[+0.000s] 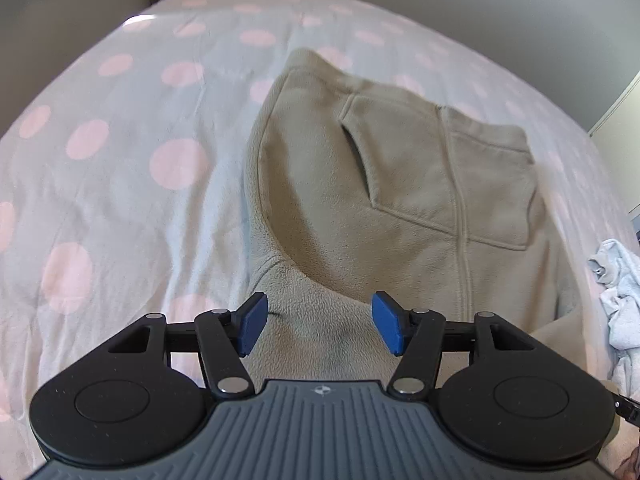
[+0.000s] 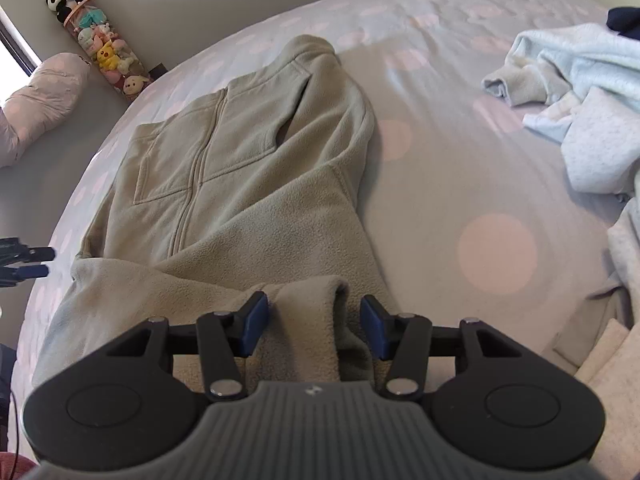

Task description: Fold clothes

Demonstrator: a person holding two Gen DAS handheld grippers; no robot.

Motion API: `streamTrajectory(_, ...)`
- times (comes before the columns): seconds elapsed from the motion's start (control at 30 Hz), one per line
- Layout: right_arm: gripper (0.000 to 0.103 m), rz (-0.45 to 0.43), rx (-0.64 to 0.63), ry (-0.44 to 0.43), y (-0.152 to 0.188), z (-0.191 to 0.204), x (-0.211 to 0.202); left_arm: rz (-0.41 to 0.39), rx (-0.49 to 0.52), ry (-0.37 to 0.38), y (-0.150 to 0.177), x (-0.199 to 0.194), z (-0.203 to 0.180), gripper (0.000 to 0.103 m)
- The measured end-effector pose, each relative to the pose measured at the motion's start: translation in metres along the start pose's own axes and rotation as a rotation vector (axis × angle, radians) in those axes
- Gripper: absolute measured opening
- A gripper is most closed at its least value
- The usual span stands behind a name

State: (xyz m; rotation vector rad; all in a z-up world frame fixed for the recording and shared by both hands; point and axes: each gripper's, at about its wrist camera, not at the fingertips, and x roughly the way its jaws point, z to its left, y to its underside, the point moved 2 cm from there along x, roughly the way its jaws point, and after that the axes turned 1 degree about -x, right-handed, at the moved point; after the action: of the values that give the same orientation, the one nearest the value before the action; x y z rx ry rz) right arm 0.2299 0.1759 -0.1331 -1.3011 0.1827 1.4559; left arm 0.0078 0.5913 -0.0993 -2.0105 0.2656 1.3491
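From the right wrist view, a clear tube of plush toys (image 2: 105, 50) leans by the wall at ten o'clock; it holds a panda on top and small stuffed animals below. The polka-dot bedspread (image 1: 120, 184) lies bare at nine o'clock of the beige fleece jacket (image 1: 360, 184), and again at three o'clock toward the pale blue clothes pile (image 2: 580, 92). The jacket lies flat, its long axis running six to twelve, hem far. Left gripper (image 1: 320, 326) hovers half-wide over fleece, pads clear. Right gripper (image 2: 314, 326) stands half-wide around a raised fold, not pinching it.
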Motion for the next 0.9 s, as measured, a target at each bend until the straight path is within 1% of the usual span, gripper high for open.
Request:
streamTrajectory(0.13,0.054,0.025,0.013,-0.026,-0.001,0.0,0.003,0.07,-0.03,-0.065,-0.008,0.03,0.004,0.056)
streamTrajectory(0.2,0.046,0.032,0.007,-0.026,0.002,0.002,0.003,0.082,-0.032,-0.072,-0.007,0.038,0.005,0.044)
streamTrajectory(0.23,0.037,0.031,-0.002,-0.023,0.003,0.004,0.002,0.084,-0.027,-0.075,-0.005,0.04,0.006,0.029)
streamTrajectory(0.27,0.029,0.029,-0.011,-0.019,0.005,0.005,0.0,0.084,-0.021,-0.078,-0.005,0.041,0.007,0.018)
streamTrajectory(0.3,0.025,0.022,-0.014,-0.02,0.006,0.005,-0.003,0.084,-0.016,-0.08,-0.005,0.042,0.009,0.014)
streamTrajectory(0.33,0.022,0.014,-0.017,-0.022,0.006,0.006,-0.006,0.083,-0.011,-0.078,-0.006,0.041,0.01,0.005)
streamTrajectory(0.47,0.02,-0.029,-0.02,-0.059,0.005,0.012,-0.026,0.085,0.029,-0.074,-0.013,0.028,0.016,0.004)
streamTrajectory(0.63,0.02,-0.048,-0.023,-0.155,-0.001,0.032,-0.039,0.095,0.092,-0.107,-0.029,0.007,0.03,0.003)
streamTrajectory(0.7,0.02,-0.061,-0.039,-0.176,-0.007,0.043,-0.038,0.094,0.121,-0.148,-0.035,0.001,0.037,0.001)
streamTrajectory(0.77,0.019,-0.081,-0.065,-0.172,-0.015,0.053,-0.032,0.053,0.186,-0.282,-0.041,-0.004,0.046,0.0)
streamTrajectory(0.8,0.019,-0.091,-0.077,-0.17,-0.018,0.058,-0.029,0.044,0.182,-0.303,-0.044,-0.006,0.054,0.0)
streamTrajectory(0.83,0.019,-0.101,-0.09,-0.167,-0.022,0.063,-0.026,0.047,0.138,-0.268,-0.047,-0.008,0.065,0.0)
streamTrajectory(0.9,0.019,-0.093,-0.097,-0.119,-0.025,0.062,-0.011,0.052,0.085,-0.221,-0.046,-0.011,0.077,0.0)
